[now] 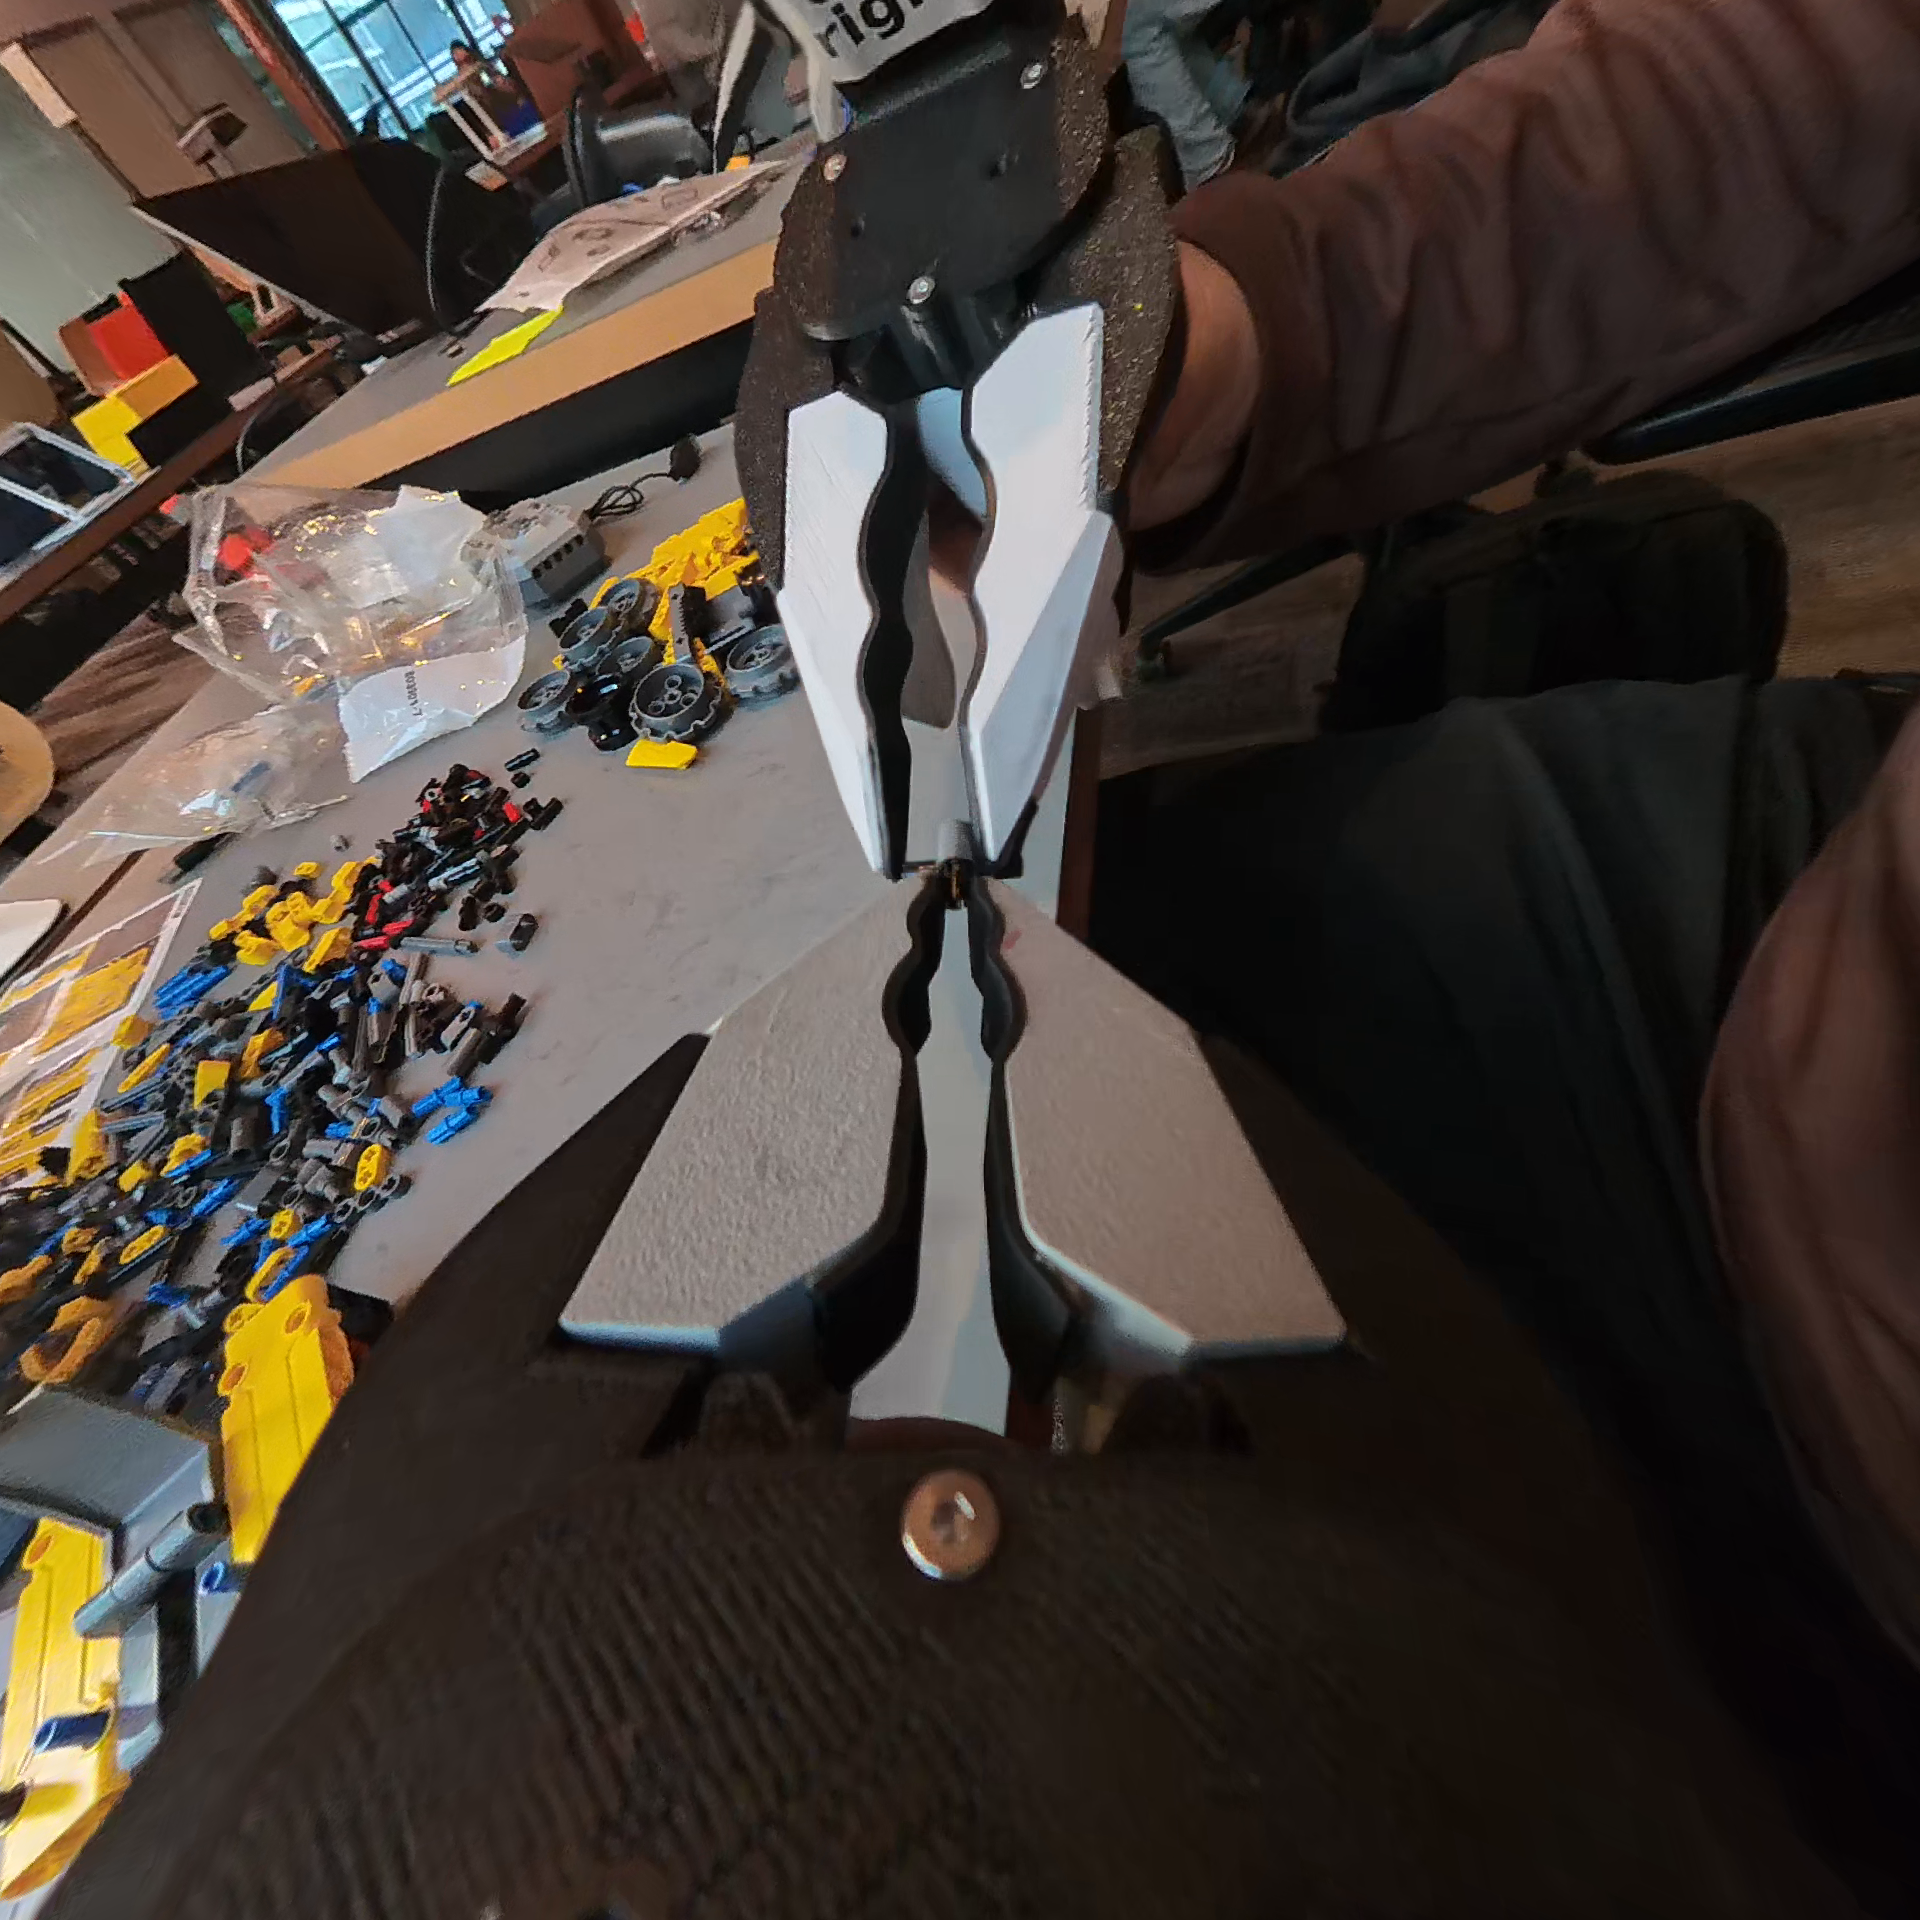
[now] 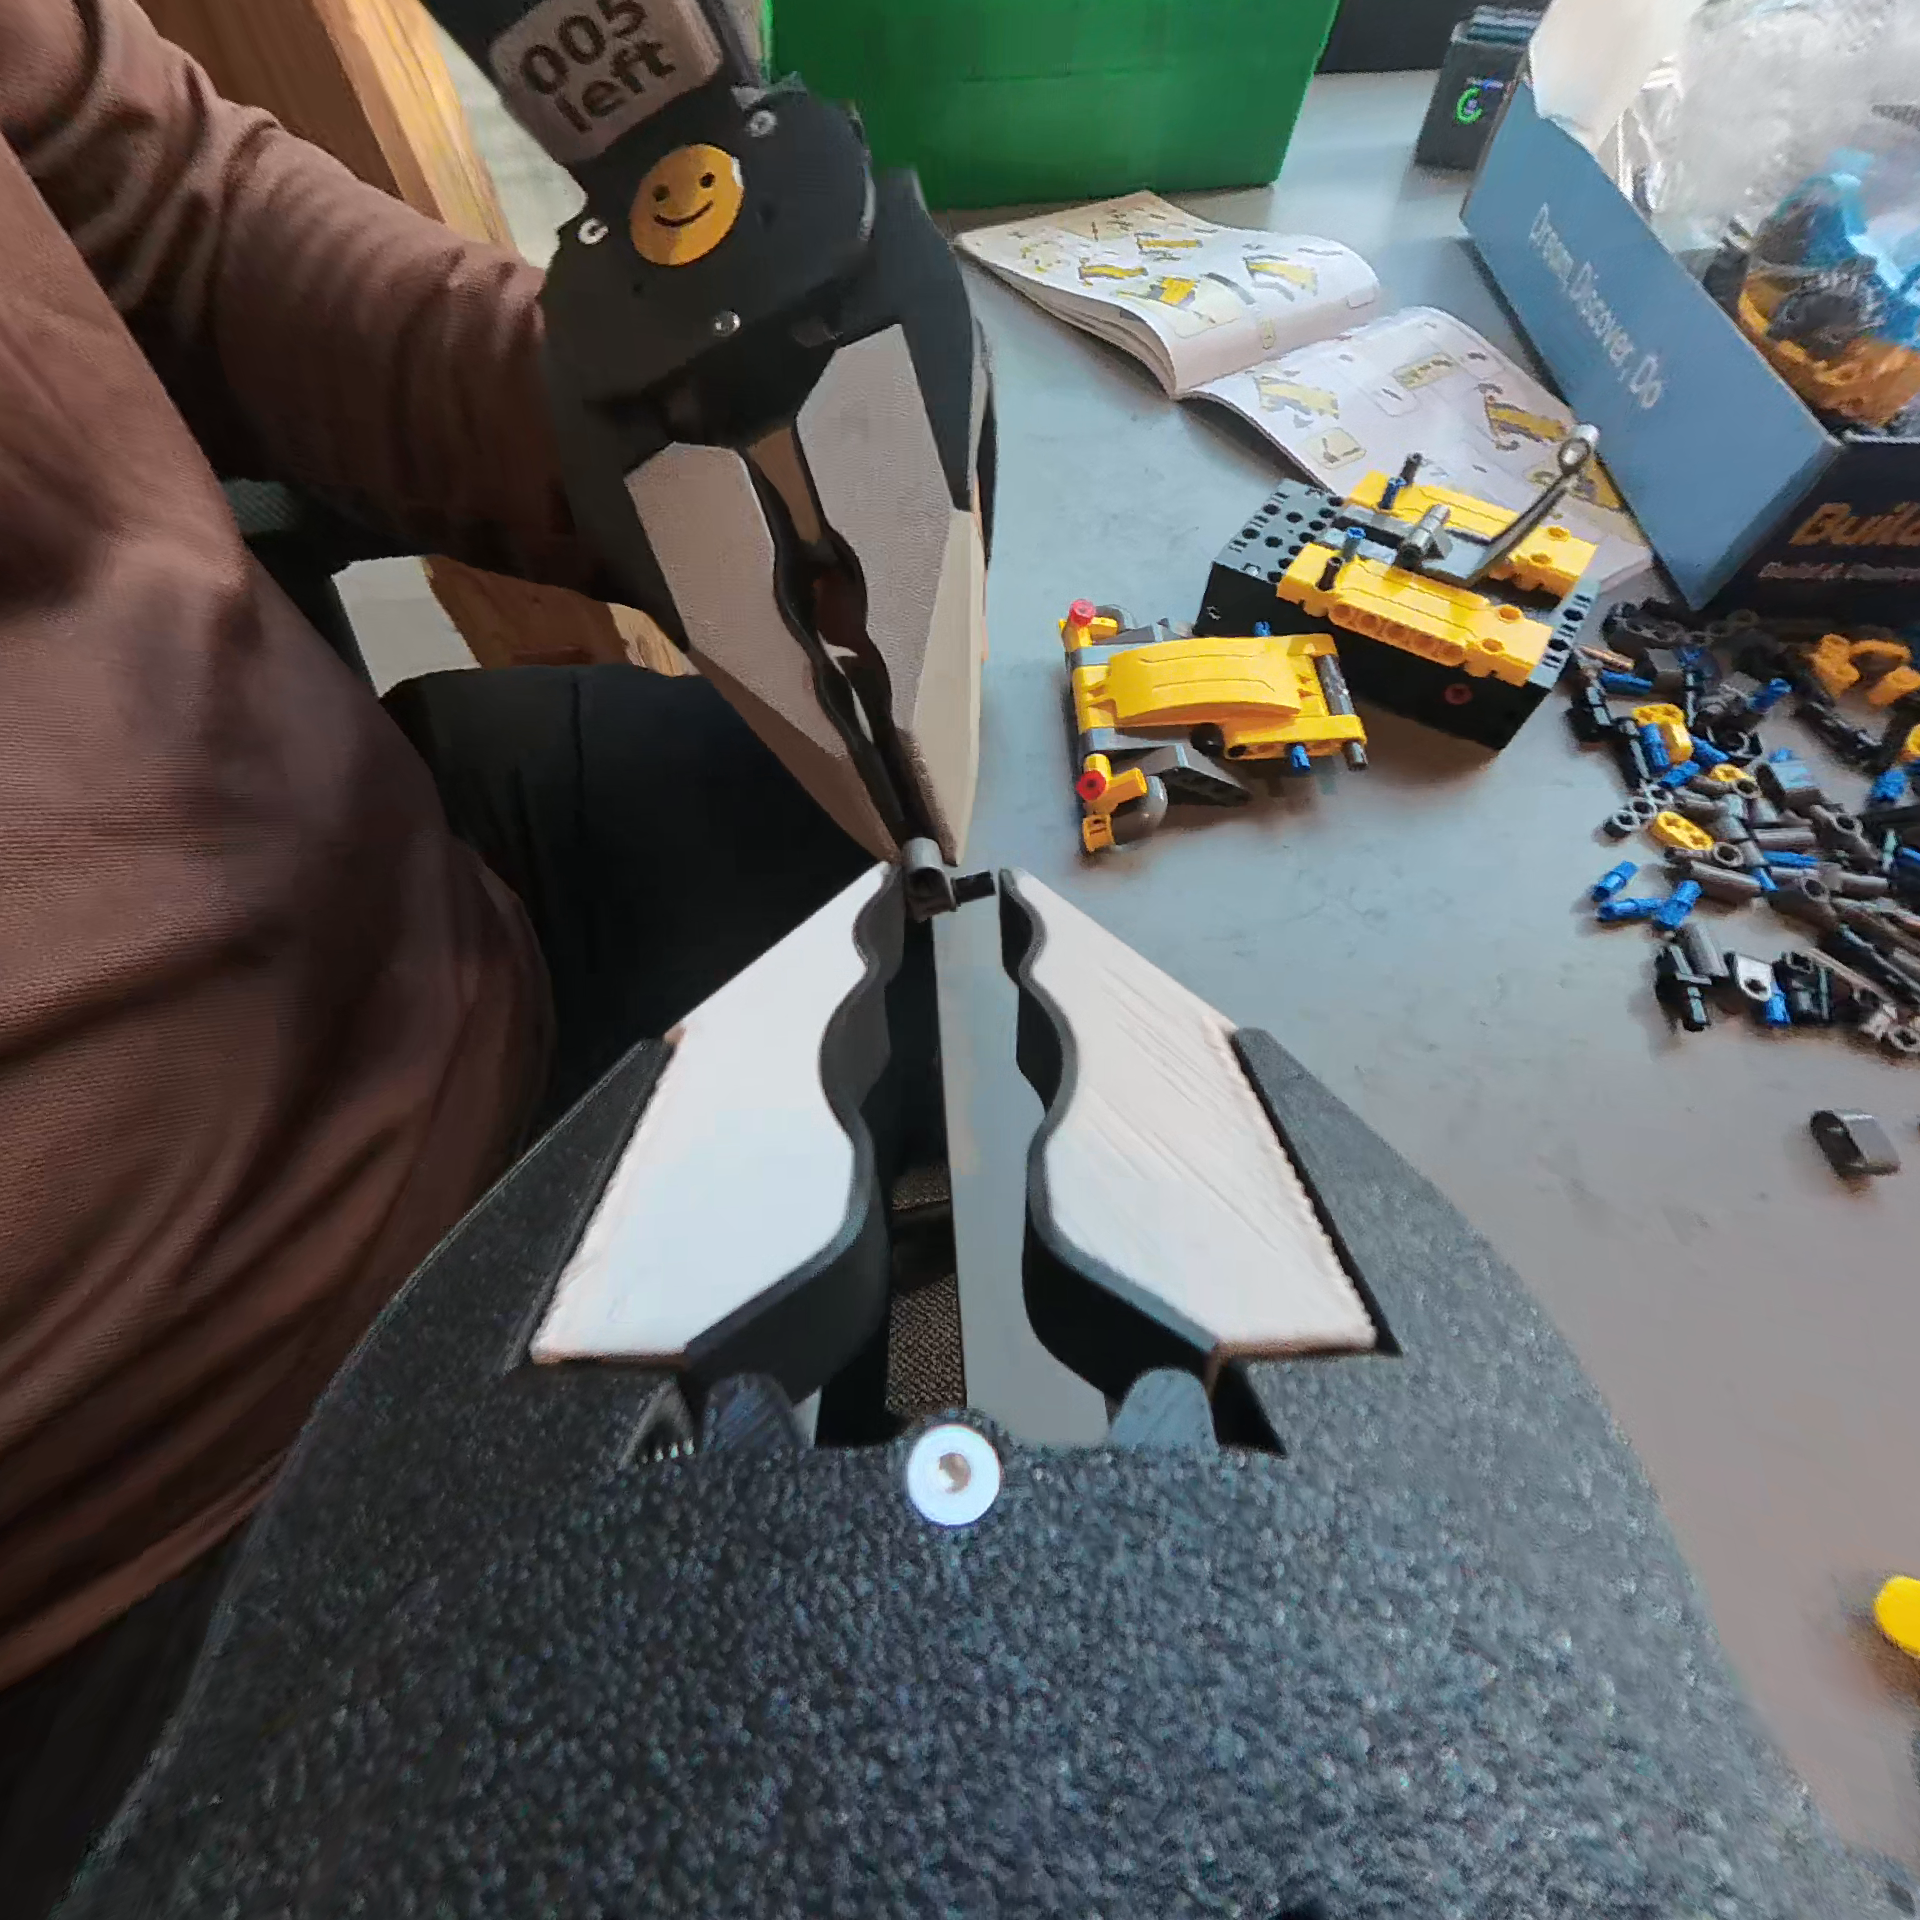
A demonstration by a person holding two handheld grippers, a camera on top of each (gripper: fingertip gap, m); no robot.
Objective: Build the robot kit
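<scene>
**Two grippers tip to tip over the table edge**

Left gripper (image 1: 948,909) clenched on a small gray connector (image 2: 923,871) — pinched at the very fingertips, leaving most of the piece exposed. Right gripper (image 2: 948,881) meeting it head-on, fingers narrowly parted and bracketing the connector plus a short black pin (image 2: 974,885) that juts from its side. Pin end just beside the far finger; cannot tell whether that gripper presses or merely frames.

Held in the air off the near edge of the gray table (image 2: 1299,987), above a dark lap (probably to keep clear of the clutter and in plain sight of both cameras). Both tools angled inward, near mirror poses, brown sleeves (image 1: 1558,260) behind each.

On the table, well apart from the tips: a scatter of loose black, blue and yellow parts (image 1: 312,1039), gray wheels (image 1: 665,707), clear plastic bags (image 1: 343,592), a part-built yellow-and-black model (image 2: 1392,613) — an open instruction booklet (image 2: 1247,301) beyond it.
</scene>
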